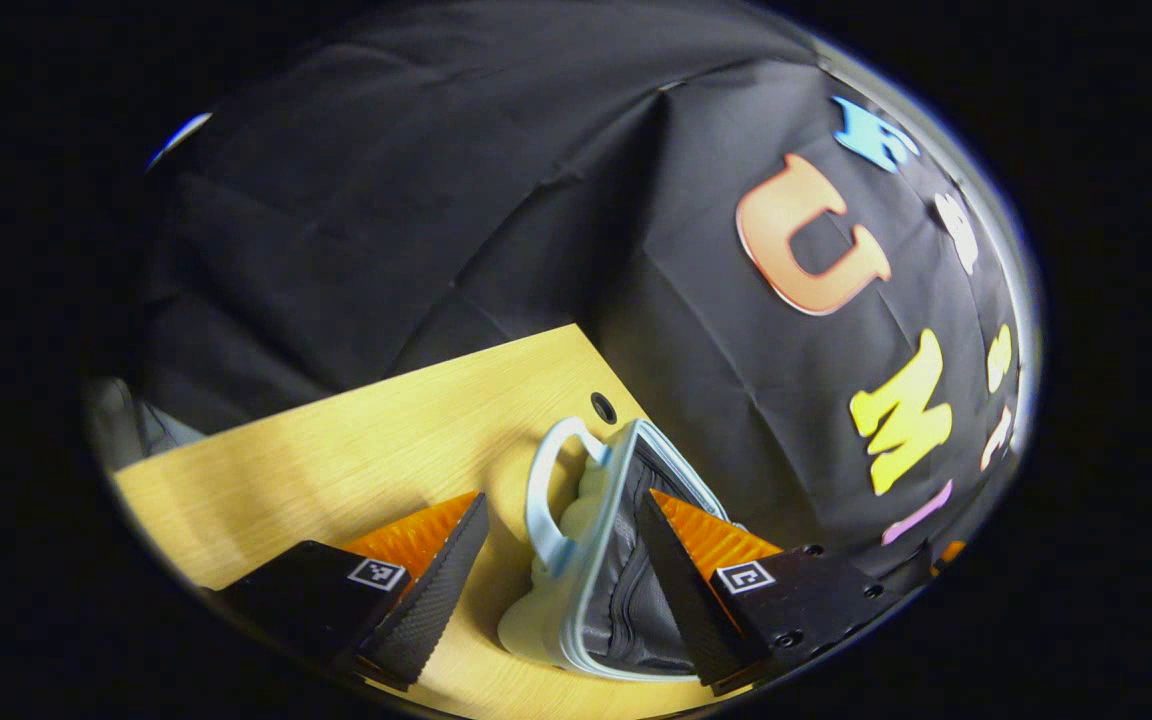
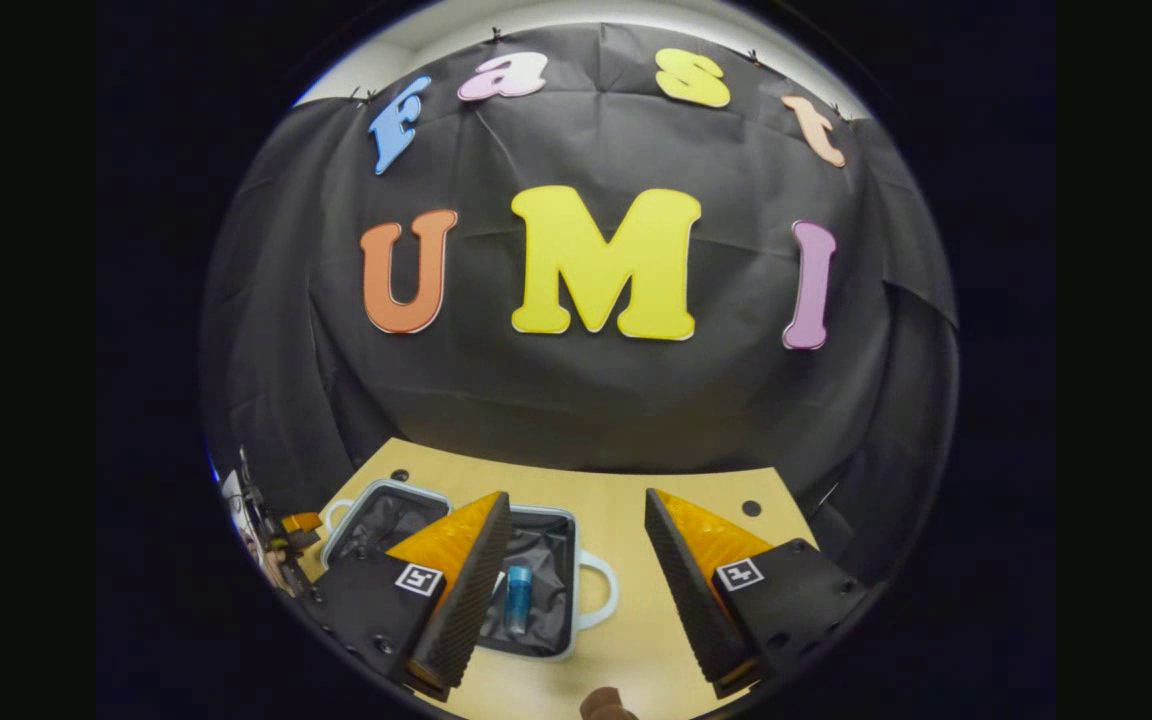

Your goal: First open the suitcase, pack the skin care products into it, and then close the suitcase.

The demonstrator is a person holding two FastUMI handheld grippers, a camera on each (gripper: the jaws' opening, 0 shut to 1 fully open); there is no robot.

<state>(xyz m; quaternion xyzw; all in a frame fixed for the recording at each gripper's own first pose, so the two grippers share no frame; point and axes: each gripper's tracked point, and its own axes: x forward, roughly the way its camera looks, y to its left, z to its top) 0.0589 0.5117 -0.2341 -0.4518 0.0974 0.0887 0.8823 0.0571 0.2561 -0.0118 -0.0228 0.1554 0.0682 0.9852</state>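
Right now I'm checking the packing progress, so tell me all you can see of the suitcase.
The suitcase is small, with a pale blue-white hard shell, a looped handle on each half and dark quilted lining. It lies open on the wooden table, both halves flat. A blue bottle rests in the right half. In the left gripper view the left gripper is open with one half's edge between its fingers; contact is unclear.

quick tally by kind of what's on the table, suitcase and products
suitcase: 1, lying open, pale shell with dark lining and a handle on each half
skin care products: 1, a blue tube lying in the right half
brown object at the near table edge: 1, too cut off to identify
total: 3
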